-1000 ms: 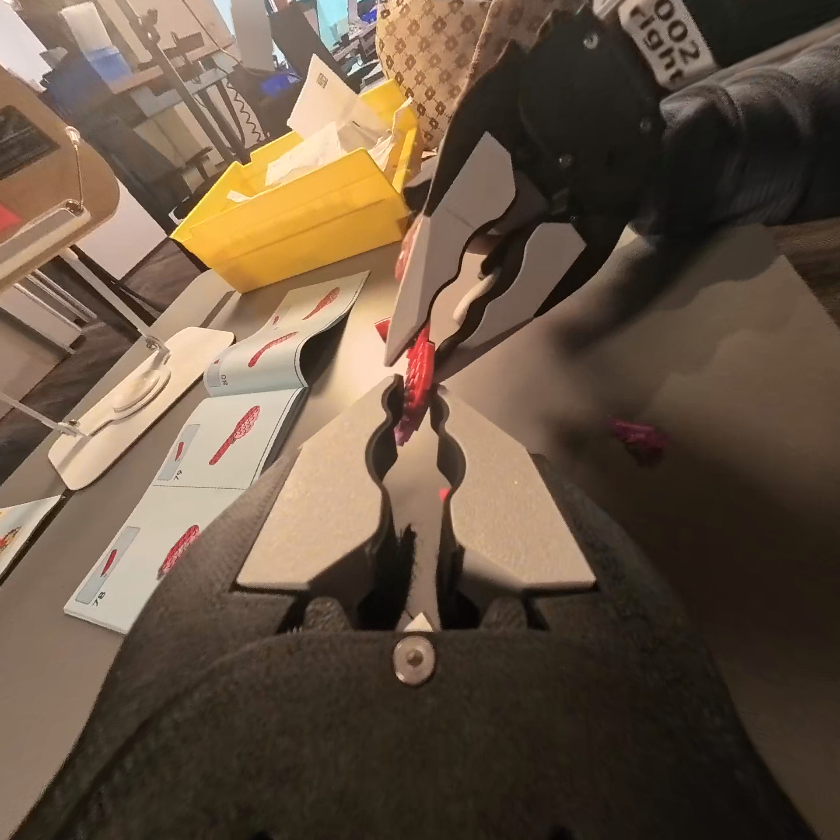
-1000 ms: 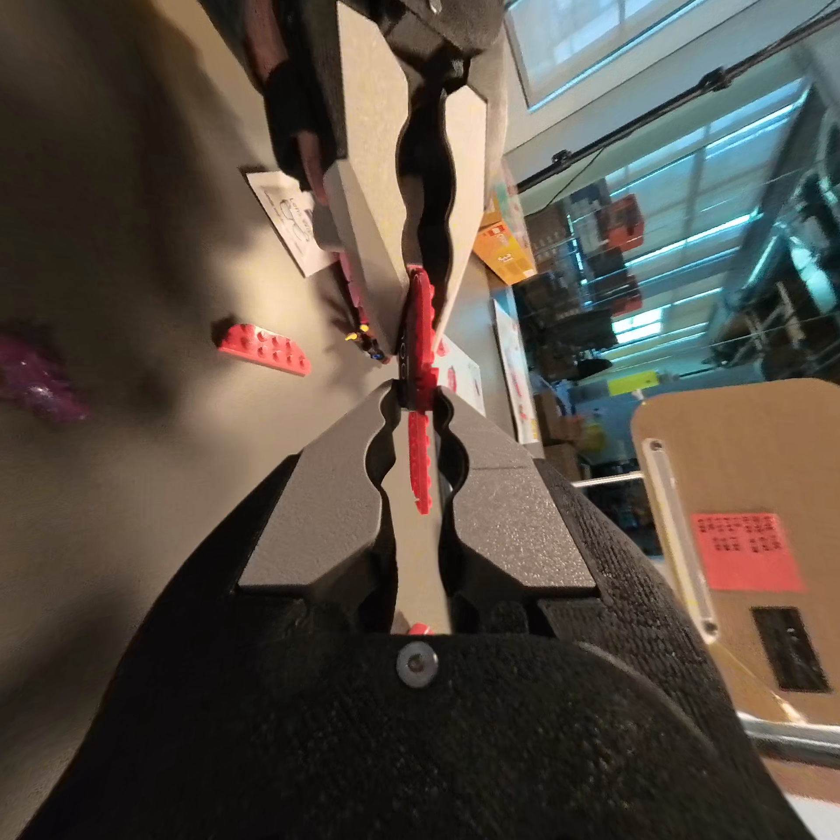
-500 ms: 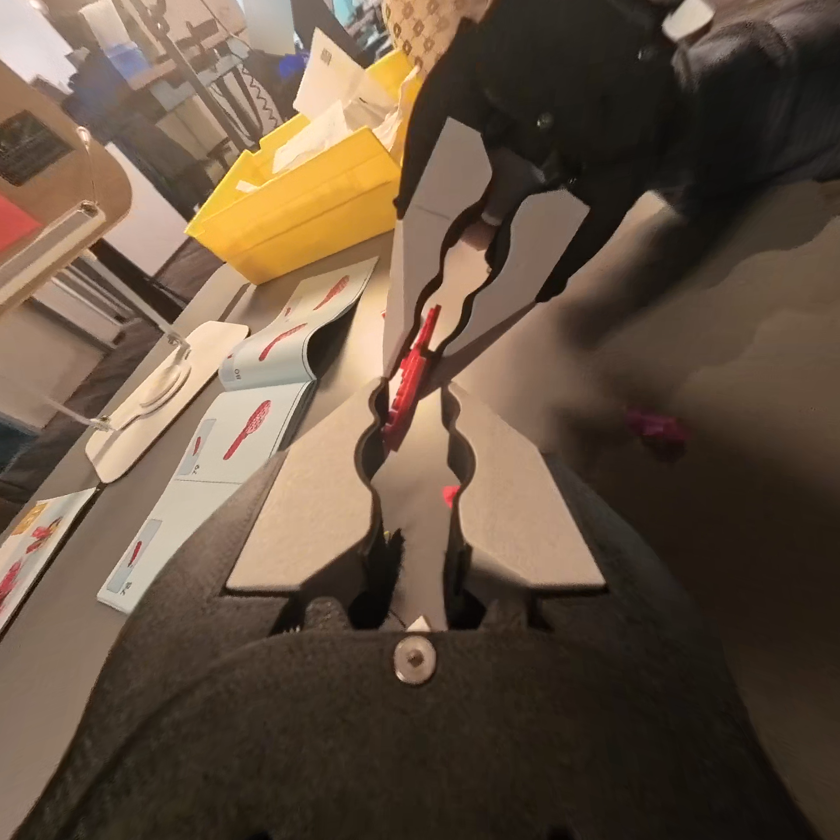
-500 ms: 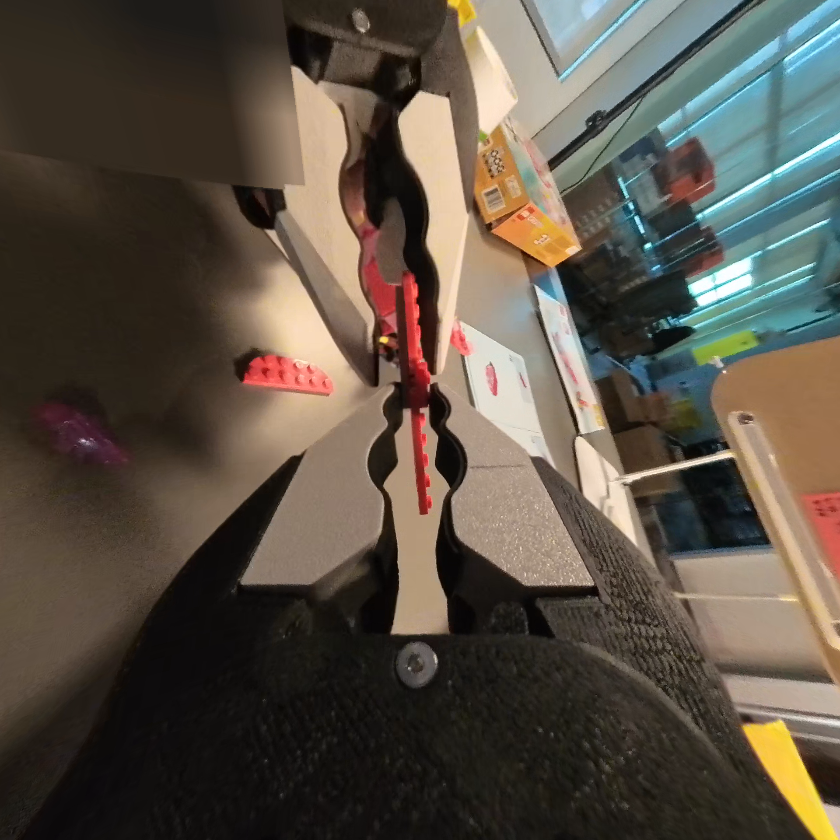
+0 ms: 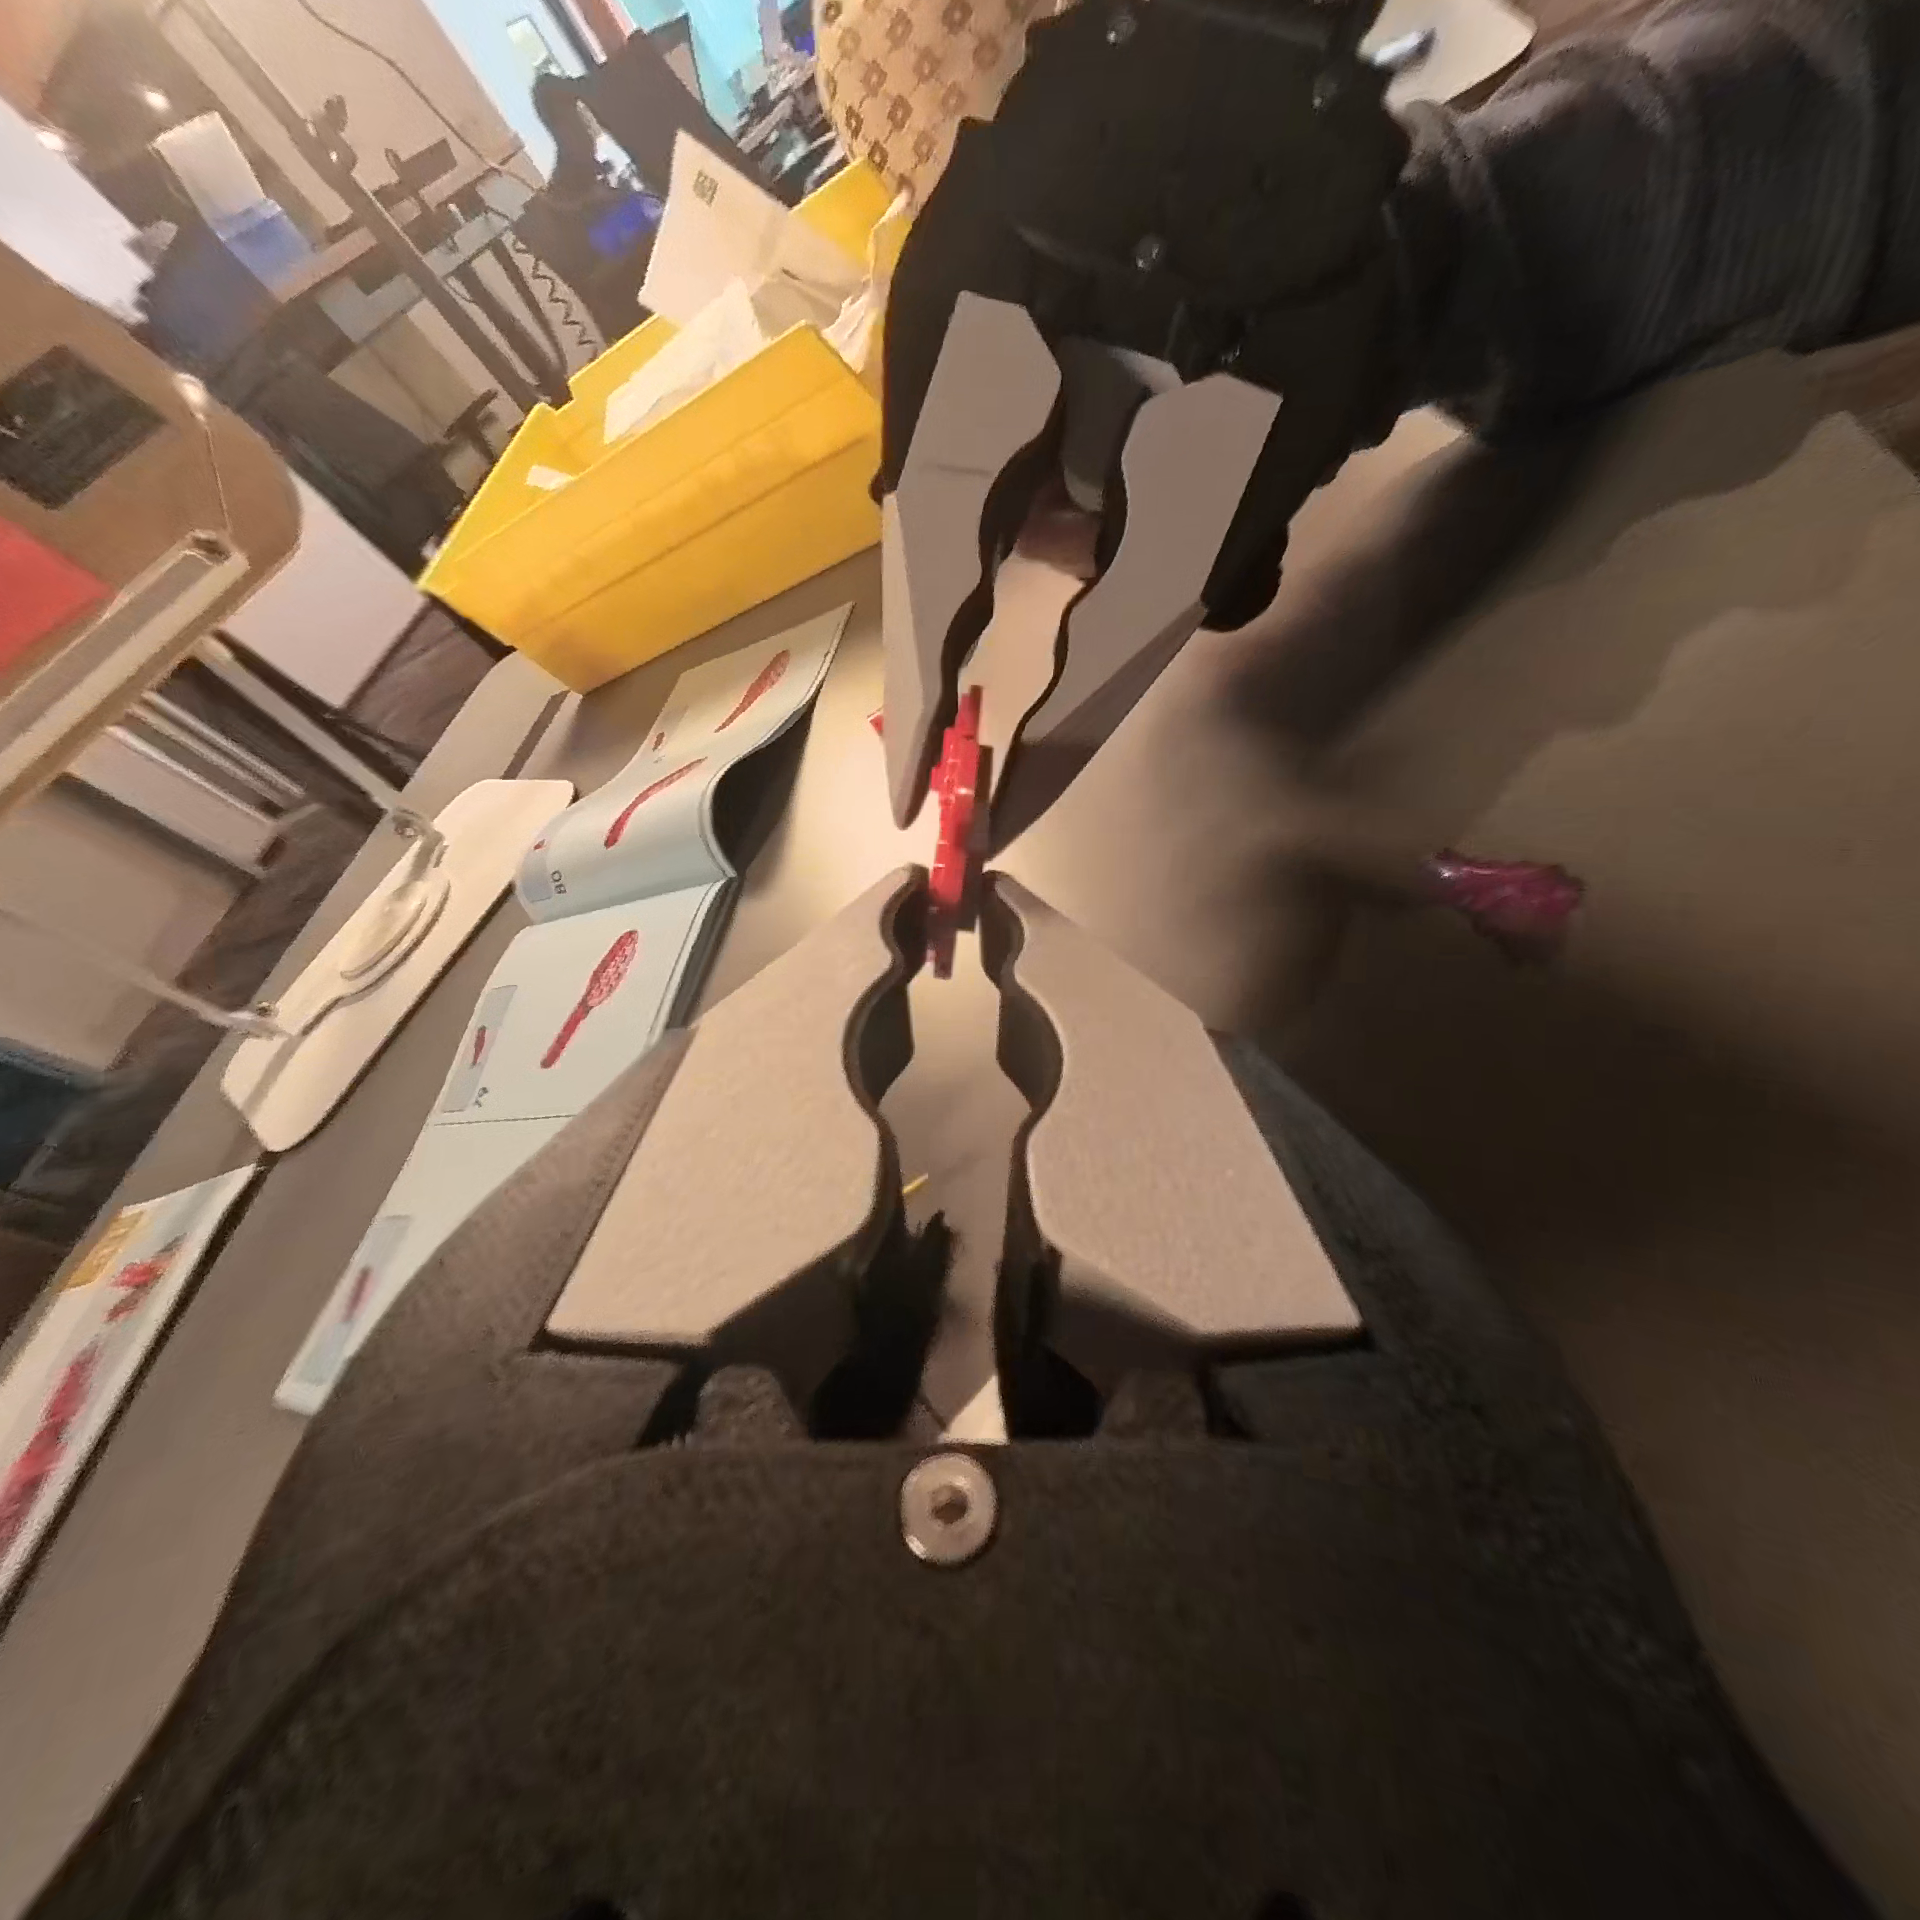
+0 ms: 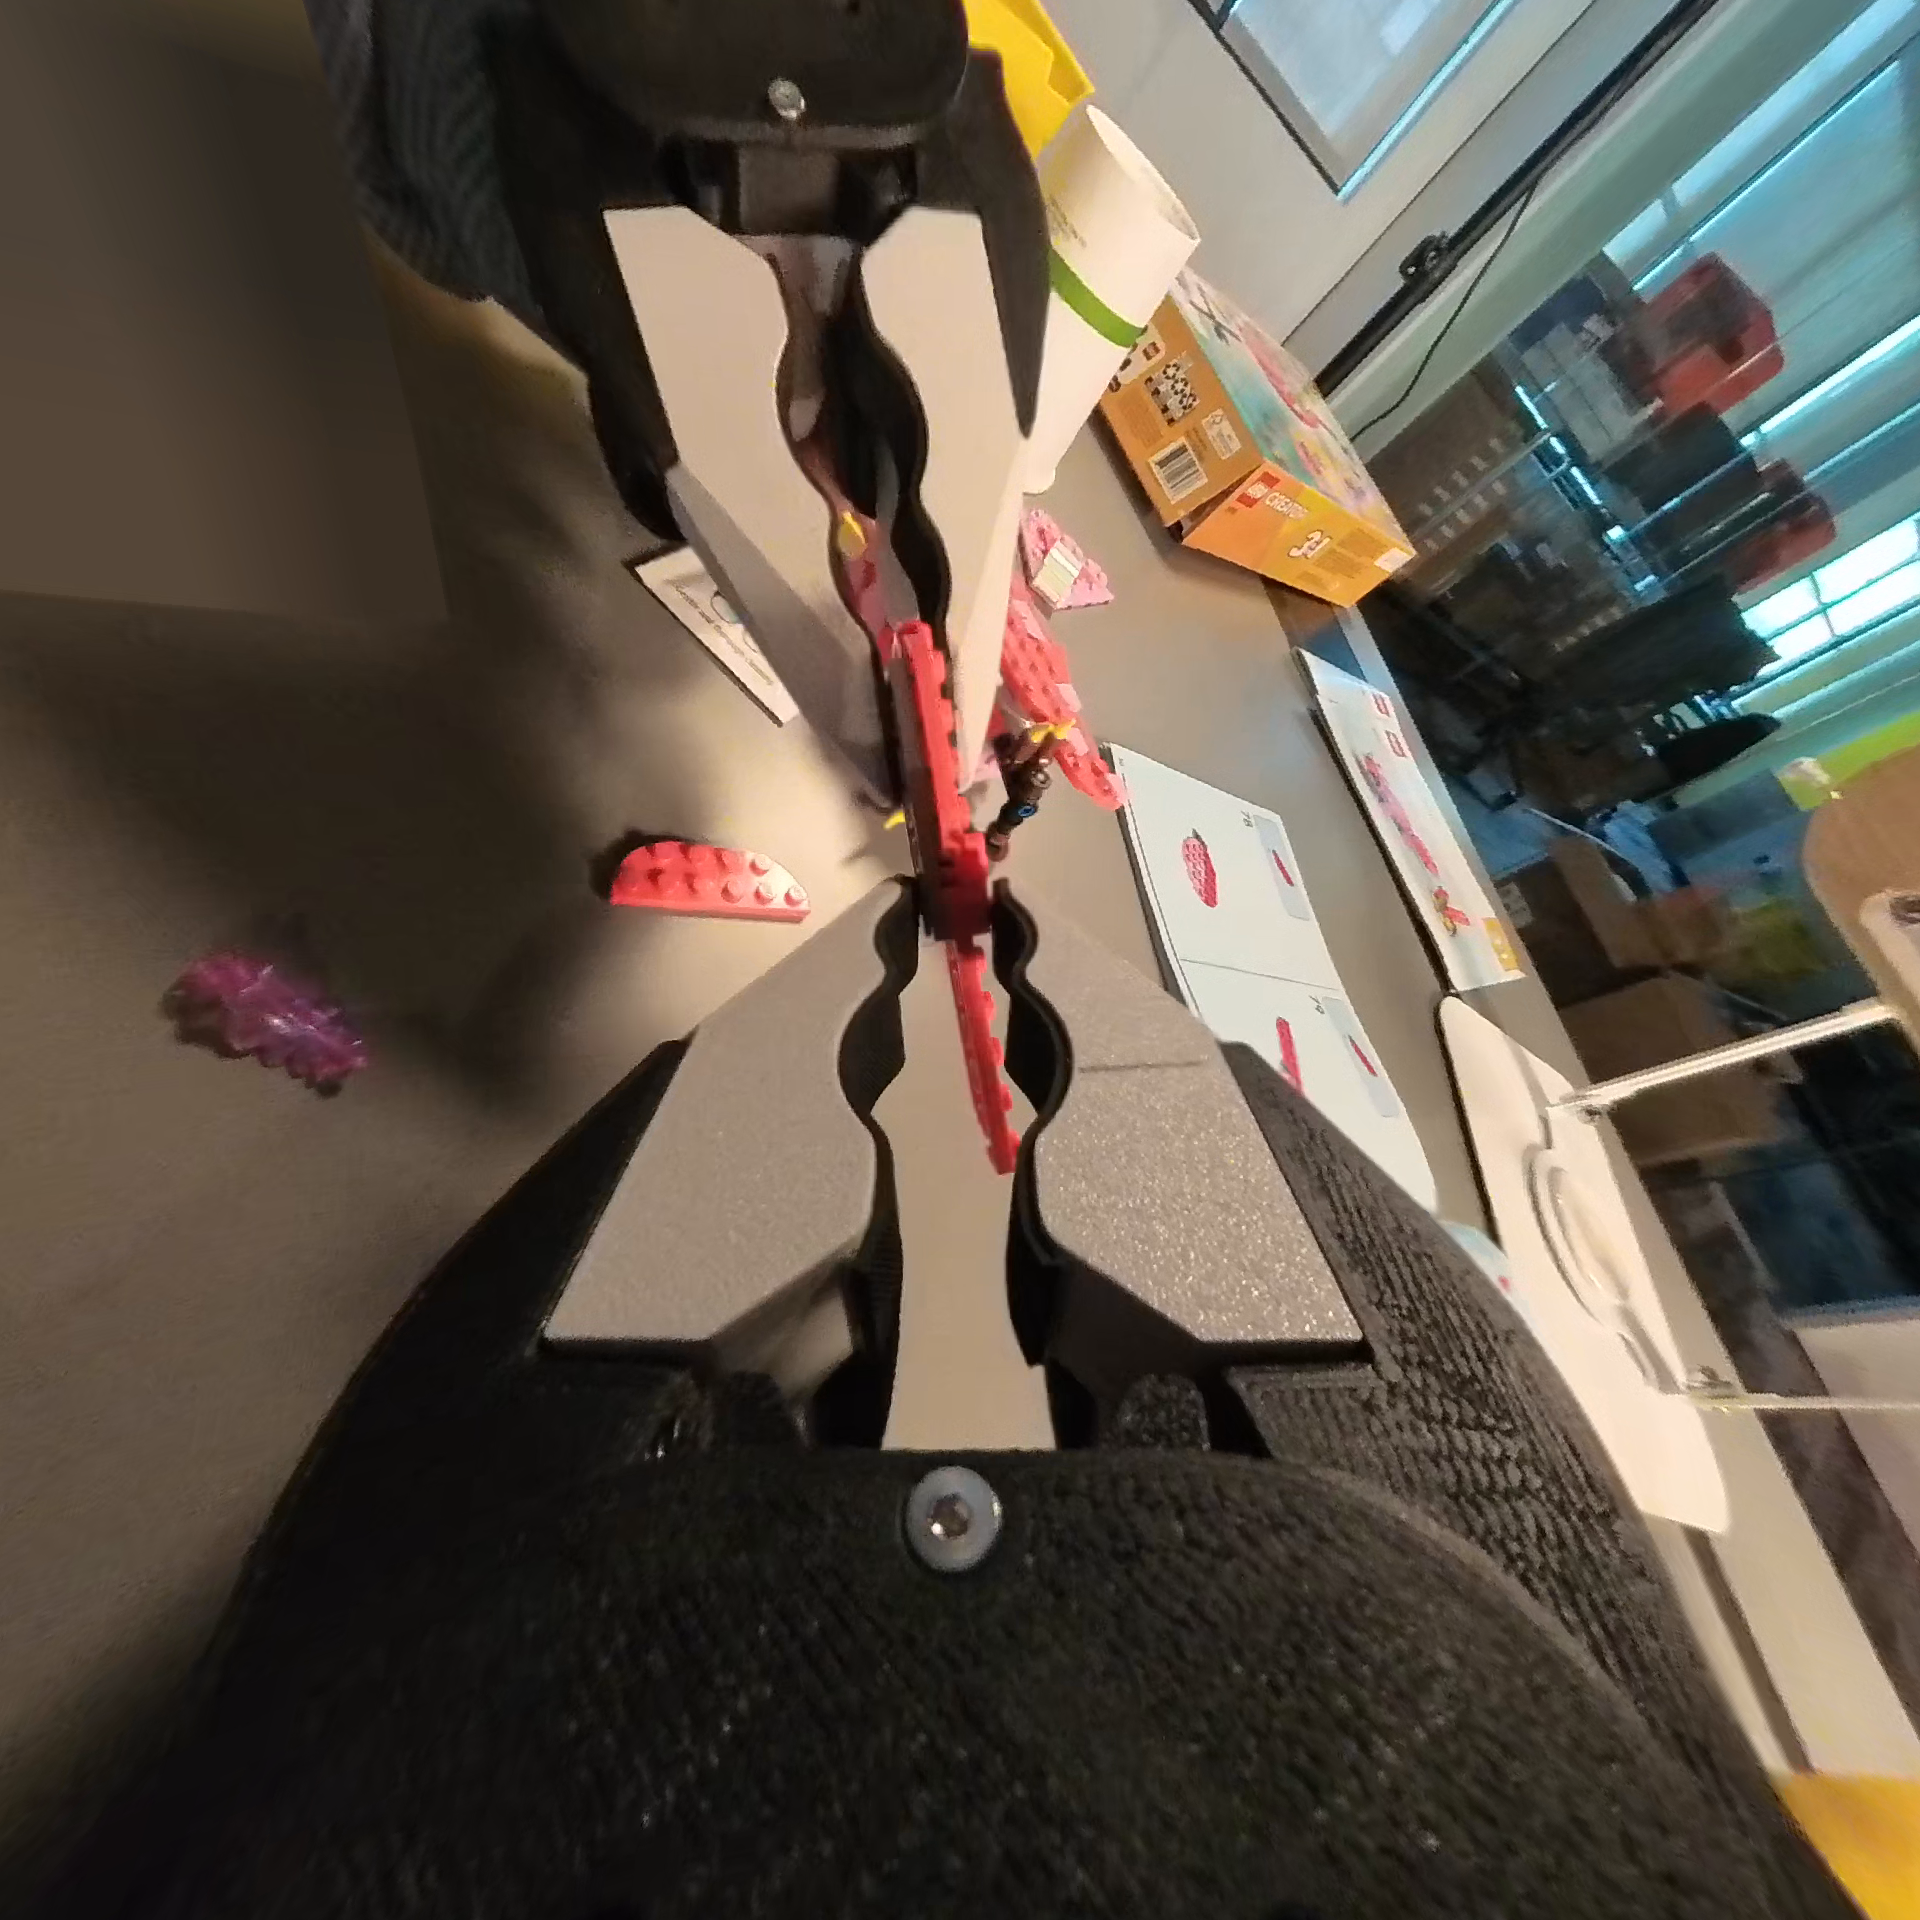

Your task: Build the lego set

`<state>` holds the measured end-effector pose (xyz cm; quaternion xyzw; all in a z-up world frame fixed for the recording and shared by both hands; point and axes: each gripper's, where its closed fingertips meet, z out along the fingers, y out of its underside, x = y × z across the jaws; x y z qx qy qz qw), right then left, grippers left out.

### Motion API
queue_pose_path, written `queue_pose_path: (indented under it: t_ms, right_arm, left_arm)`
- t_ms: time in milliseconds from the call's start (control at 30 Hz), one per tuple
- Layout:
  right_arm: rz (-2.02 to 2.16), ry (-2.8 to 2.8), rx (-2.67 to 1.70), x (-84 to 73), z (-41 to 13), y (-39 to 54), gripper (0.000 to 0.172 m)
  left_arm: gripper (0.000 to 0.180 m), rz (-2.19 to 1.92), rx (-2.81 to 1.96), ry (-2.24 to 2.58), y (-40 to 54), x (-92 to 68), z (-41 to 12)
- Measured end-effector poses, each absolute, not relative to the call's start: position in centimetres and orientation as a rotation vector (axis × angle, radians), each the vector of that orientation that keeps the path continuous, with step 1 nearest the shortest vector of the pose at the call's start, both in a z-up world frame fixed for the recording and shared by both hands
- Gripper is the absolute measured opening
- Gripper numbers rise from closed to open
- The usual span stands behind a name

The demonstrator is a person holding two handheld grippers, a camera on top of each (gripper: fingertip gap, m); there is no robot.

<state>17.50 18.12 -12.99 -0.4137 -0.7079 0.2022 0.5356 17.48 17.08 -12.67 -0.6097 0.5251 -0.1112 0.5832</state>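
The red brick plate assembly [image 6: 951, 831] is held edge-on above the grey surface [image 6: 312, 1195], its long axis running straight from one tool to the other, studs facing right in the right wrist view. The right tool [image 6: 954, 896] is clamped on its near end, both fingertips pressing the thicker stacked part, while a thin studded strip runs back between the fingers. The left tool [image 5: 954, 896] is clamped on the opposite end, its tips closed on the red edge, and the two tools meet nearly tip to tip, so only a short stretch of plate shows between them. On the surface to the left in the right wrist view lie a loose red curved plate [image 6: 710, 881] and, nearer, a purple translucent piece [image 6: 265, 1013], both well apart from the held part. Just beyond the plate stand pink and red built pieces [image 6: 1049, 665] with a small dark rod [image 6: 1023, 795] close beside the held edge. To the right lie open instruction pages [image 6: 1226, 894], a white stand base [image 6: 1558, 1226] and, farther, an orange box [image 6: 1257, 488]. In the left wrist view the open booklet [image 5: 623, 894] lies left of the tools with a yellow bin [image 5: 675, 520] beyond it. The surface's edge runs along the right behind the pages; the barest stretch is the shaded area on the left
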Motion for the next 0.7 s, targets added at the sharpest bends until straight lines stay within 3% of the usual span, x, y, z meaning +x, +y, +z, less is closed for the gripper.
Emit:
queue_pose_path:
  t_ms: [133, 300, 367, 433, 567, 700]
  right_arm:
    - [0.333, -1.635, -0.964, 17.5, -13.0, 19.5, 0.014]
    - [0.023, -1.611, -0.920, 17.6, -13.6, 21.8, 0.034]
    - [-0.038, -1.598, -0.927, 17.7, -13.7, 22.4, 0.045]
    - [-0.018, -1.550, -0.962, 17.9, -13.2, 22.9, 0.045]
    - [0.399, -1.326, -1.226, 18.9, -10.8, 24.0, 0.039]
    - [1.349, -0.969, -1.538, 18.8, -8.3, 22.8, 0.034]
  left_arm:
    - [0.007, 0.051, -1.403, 1.256, 18.3, 17.3, -13.0]
    - [0.007, 0.671, -1.327, 1.309, 20.2, 15.6, -12.9]
    - [0.007, 0.764, -1.268, 1.319, 20.1, 15.9, -12.5]
    - [0.007, 0.830, -1.232, 1.288, 20.3, 15.8, -11.8]
    - [0.007, 0.965, -1.165, 1.199, 20.8, 14.6, -10.1]
    - [0.007, 1.154, -1.007, 1.160, 20.8, 14.5, -8.6]
